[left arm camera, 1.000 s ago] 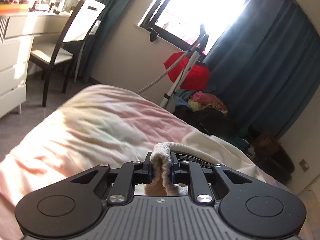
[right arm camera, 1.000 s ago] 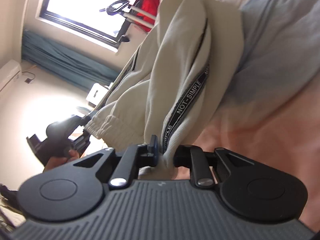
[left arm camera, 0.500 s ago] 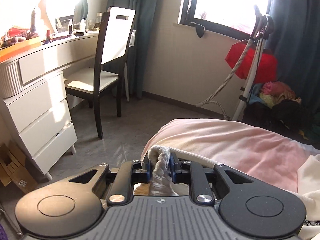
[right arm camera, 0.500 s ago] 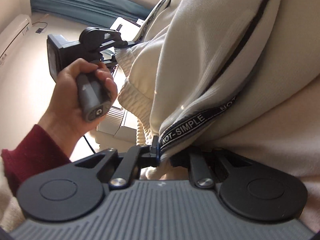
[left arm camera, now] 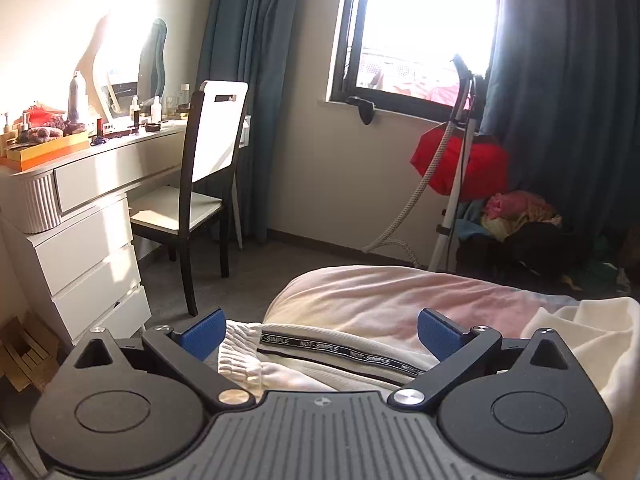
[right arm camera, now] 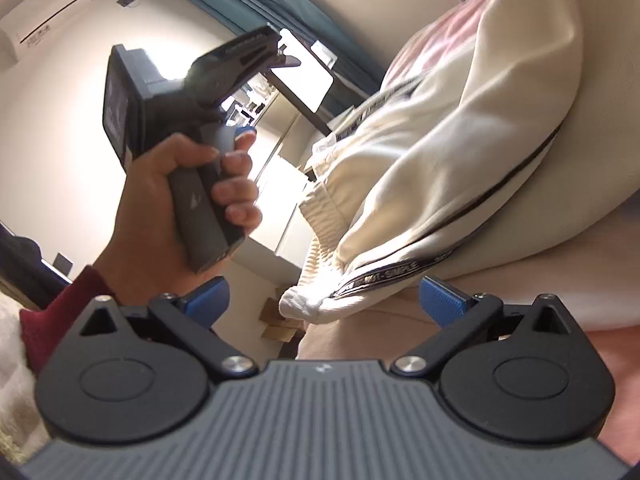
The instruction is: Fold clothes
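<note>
Both claws letting go of the cream trousers at the edge of the bed.

Risk: the trousers lie at the bed edge, cuff overhanging; a snagged pad could drag the fold loose or tip the garment to the floor. Left gripper: jaws opening, spread wide, cuff and lettered side stripe lying between the pads, unpressed. Right gripper: jaws opening, equally wide, cuff end between them, nothing gripped. The person's left hand holds the other handle.
</note>
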The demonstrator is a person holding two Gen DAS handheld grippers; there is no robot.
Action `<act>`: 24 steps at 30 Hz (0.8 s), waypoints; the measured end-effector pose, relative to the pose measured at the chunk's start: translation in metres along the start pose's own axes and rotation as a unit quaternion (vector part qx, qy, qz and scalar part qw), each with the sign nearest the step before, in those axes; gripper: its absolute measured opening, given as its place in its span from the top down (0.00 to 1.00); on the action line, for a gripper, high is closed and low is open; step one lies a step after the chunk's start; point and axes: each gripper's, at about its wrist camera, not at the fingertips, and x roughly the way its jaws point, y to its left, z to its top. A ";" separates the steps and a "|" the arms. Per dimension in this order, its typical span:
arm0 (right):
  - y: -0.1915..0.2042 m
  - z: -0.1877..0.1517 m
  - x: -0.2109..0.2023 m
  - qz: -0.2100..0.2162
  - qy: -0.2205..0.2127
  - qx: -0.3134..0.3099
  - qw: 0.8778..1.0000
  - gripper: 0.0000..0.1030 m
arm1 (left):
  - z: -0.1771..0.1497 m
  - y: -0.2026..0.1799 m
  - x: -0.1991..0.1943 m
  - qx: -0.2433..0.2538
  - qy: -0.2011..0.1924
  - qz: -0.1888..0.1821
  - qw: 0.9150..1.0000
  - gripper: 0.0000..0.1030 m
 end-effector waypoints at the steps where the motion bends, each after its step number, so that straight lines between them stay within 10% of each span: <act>1: 0.003 0.003 -0.021 -0.018 -0.016 -0.020 1.000 0.00 | -0.005 -0.010 -0.018 0.007 -0.007 -0.009 1.000 0.00; 15: -0.024 0.022 -0.259 -0.199 -0.204 -0.256 0.924 0.00 | -0.126 -0.154 -0.254 0.083 -0.101 -0.088 0.988 0.00; 24: -0.078 -0.003 -0.292 -0.219 -0.214 -0.236 0.922 0.00 | -0.212 -0.181 -0.264 0.082 -0.085 -0.089 0.989 0.00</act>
